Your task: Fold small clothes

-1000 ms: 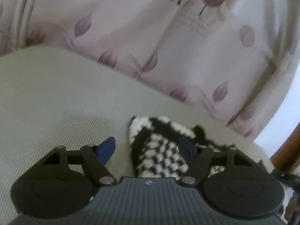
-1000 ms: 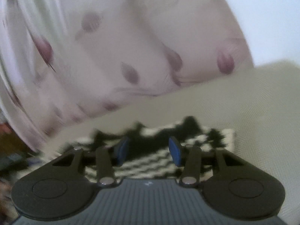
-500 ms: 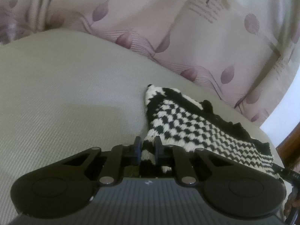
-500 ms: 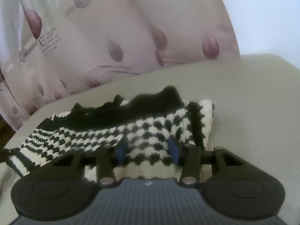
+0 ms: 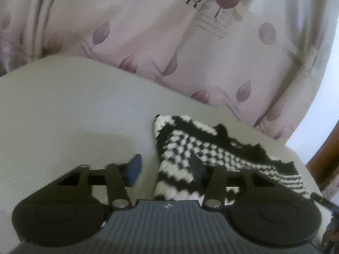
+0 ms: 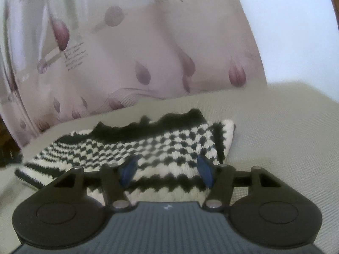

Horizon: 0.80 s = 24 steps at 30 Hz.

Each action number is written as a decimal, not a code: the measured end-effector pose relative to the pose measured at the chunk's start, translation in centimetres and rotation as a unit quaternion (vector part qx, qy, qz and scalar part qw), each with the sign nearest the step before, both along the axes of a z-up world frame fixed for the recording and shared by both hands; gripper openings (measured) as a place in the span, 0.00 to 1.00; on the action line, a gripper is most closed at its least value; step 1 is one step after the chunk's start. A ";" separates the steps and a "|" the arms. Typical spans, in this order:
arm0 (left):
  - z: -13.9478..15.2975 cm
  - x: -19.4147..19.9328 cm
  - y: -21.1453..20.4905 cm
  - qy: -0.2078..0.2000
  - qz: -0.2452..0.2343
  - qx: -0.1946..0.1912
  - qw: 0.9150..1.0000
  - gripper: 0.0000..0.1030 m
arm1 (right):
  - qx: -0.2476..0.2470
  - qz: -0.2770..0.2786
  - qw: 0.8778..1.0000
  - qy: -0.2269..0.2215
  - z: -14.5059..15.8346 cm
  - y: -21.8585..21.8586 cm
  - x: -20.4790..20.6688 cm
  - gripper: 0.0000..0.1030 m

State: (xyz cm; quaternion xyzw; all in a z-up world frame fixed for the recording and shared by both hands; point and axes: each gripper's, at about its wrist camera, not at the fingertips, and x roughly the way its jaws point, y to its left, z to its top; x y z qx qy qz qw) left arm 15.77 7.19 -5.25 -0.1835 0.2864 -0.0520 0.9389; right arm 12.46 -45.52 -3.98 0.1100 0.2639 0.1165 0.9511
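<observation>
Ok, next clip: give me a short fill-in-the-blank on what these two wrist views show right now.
1. The knitted garment is patterned in black and ____.
2. It lies on a grey-green ____-textured surface.
3. Behind that surface hangs a pale curtain printed with purple ____.
4. Neither the left gripper nor the right gripper is ____ the garment.

Missing words: white; ribbed; leaves; gripping

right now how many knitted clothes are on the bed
1. The black-and-white checkered knitted garment lies folded on the beige ribbed bed cover, near the leaf-print curtain. More could lie outside both views.
</observation>
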 end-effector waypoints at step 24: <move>-0.8 -1.6 -1.3 0.025 -0.024 0.016 0.999 0.36 | -0.045 0.037 0.998 0.017 -0.1 1.5 -3.7 0.57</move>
